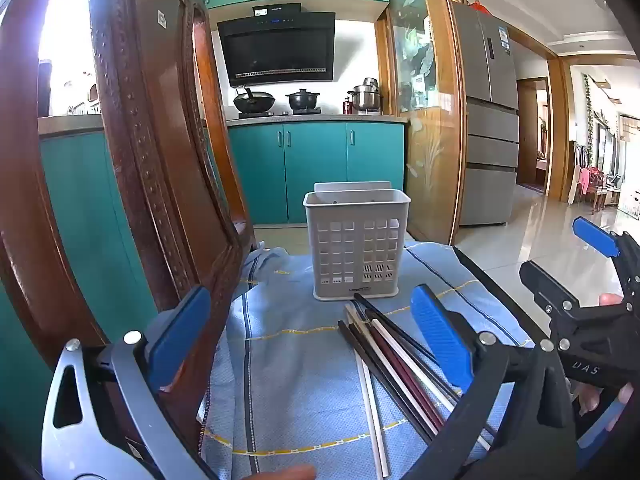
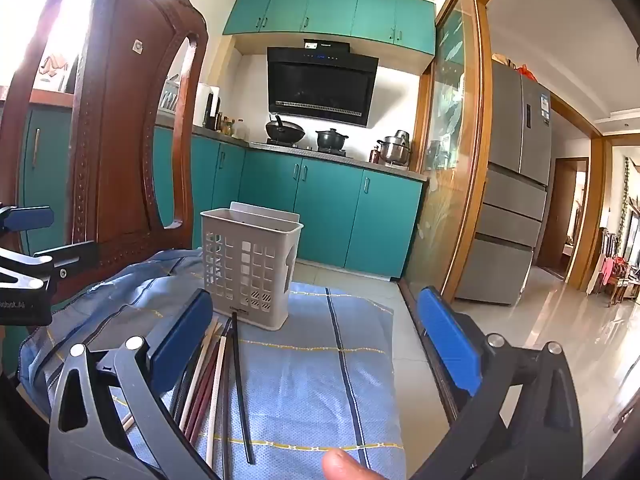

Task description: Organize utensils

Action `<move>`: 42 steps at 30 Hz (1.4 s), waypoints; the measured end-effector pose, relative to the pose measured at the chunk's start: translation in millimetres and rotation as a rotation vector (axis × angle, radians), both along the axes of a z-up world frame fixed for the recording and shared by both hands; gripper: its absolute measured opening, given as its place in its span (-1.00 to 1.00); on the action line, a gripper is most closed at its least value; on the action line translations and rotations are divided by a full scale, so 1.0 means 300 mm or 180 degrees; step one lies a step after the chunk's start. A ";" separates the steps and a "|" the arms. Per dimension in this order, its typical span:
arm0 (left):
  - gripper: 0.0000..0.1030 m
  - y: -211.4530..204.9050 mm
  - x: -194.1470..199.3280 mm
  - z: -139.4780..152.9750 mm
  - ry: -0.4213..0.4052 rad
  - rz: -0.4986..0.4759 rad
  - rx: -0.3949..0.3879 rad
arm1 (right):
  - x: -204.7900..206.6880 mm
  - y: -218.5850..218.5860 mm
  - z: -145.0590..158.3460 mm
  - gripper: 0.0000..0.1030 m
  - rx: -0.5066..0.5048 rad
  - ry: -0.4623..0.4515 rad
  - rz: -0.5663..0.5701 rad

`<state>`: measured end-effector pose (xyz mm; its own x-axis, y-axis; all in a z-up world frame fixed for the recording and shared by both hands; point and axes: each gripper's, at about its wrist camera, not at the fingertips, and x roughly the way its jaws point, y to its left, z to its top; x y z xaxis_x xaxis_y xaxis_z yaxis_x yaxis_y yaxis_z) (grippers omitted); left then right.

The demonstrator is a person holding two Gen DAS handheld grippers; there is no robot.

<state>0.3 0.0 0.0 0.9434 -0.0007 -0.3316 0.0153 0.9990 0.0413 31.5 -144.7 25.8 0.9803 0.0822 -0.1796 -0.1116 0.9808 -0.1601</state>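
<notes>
Both tongs, left gripper [image 1: 312,354] and right gripper [image 2: 316,346], spread apart, empty; chopsticks [image 1: 394,372] lengthwise toward basket [image 1: 356,240], nearer left.

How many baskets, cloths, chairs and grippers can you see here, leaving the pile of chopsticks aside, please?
basket: 1
cloth: 1
chair: 1
Grippers: 2, the left gripper and the right gripper, both open and empty
Total: 5
The chopsticks overlap too much for a sure count.
</notes>
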 end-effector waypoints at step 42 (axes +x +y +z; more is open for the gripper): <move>0.94 0.007 0.004 -0.008 -0.0023 0.0001 0.0025 | -0.026 -0.006 0.024 0.95 -0.0028 -0.0110 0.0021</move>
<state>1.3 2.1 -2.4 0.9458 0.0023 -0.3248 0.0145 0.9987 0.0492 23.6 -146.4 32.9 0.9854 0.0872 -0.1463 -0.1122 0.9786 -0.1726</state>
